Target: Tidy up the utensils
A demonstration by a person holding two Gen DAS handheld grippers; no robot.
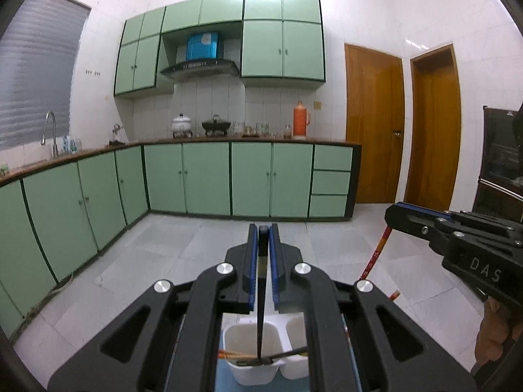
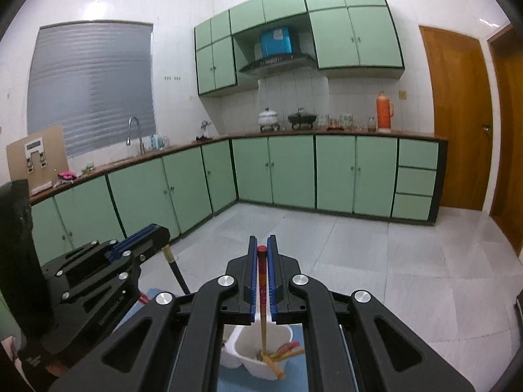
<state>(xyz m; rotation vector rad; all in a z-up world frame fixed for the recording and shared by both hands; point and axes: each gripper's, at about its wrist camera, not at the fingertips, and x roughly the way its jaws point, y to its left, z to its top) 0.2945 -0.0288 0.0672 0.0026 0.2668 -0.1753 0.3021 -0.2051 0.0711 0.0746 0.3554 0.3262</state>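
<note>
A home kitchen, fitted with pale green cabinets along two walls.

Green-fronted wall cupboards (image 1: 281,49) flank a black range hood (image 1: 200,67); base cabinets (image 2: 291,171) run under a brown wooden countertop (image 2: 327,134) holding a curved steel tap (image 2: 134,134), a white lidded tureen (image 1: 181,124), a dark lidded pot (image 1: 215,124) and an orange thermos flask (image 1: 298,119). White wall tiles, pale floor tiles (image 2: 408,261) and brown wooden doors (image 1: 374,127) complete the room.

Green cabinets (image 1: 206,176), white-tiled kitchen walls.
</note>
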